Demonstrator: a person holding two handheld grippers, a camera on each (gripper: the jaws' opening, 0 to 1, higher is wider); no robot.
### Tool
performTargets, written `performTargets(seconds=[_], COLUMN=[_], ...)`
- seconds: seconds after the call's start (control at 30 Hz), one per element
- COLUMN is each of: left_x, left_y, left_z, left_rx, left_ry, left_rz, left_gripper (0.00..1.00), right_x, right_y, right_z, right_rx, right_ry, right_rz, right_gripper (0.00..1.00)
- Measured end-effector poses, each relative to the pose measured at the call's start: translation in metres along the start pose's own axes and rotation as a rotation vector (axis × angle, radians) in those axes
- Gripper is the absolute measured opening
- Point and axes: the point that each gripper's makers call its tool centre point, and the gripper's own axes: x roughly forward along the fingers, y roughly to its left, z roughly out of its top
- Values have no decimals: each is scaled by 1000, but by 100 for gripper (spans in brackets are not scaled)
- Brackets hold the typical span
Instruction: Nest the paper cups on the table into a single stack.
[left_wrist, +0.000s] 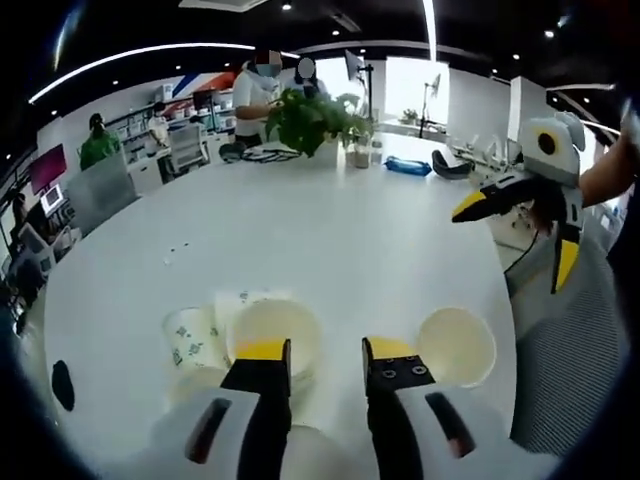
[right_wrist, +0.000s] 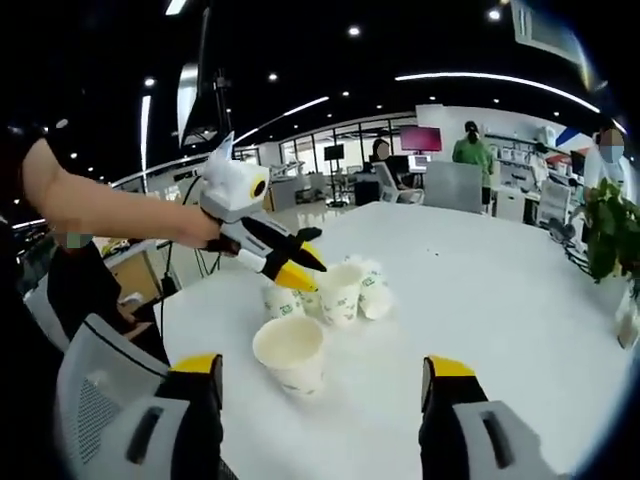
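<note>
White paper cups (right_wrist: 291, 354) (green print)

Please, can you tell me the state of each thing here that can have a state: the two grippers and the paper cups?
left gripper: open, holding nothing, over the cups.
right gripper: open wide, holding nothing.
single paper cup: upright, empty, apart from the others.
cluster of paper cups: upright and close together; not yet one stack.
table: white; cups stand near one edge.

Open office; round white table (left_wrist: 330, 240) (potted plant (left_wrist: 312, 120) atop); ceiling light strips (right_wrist: 480, 77).
</note>
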Motion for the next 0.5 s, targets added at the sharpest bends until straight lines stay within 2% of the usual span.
performTargets(seconds=[0.2, 0.33, 0.5], left_x=[8, 13, 22], left_y=[5, 3, 3], left_z=[-7, -12, -15], left_rx=[17, 45, 67], left_ry=[57, 109, 142], left_rz=[4, 2, -23], left_gripper=[24, 21, 18], right_x=[-8, -13, -17], right_y=[-2, -5, -7], right_z=[-3, -11, -19], right_rx=[-9, 13, 43], right_ry=[-16, -7, -2], right_rz=[-16, -30, -44], right_gripper=[91, 90, 88])
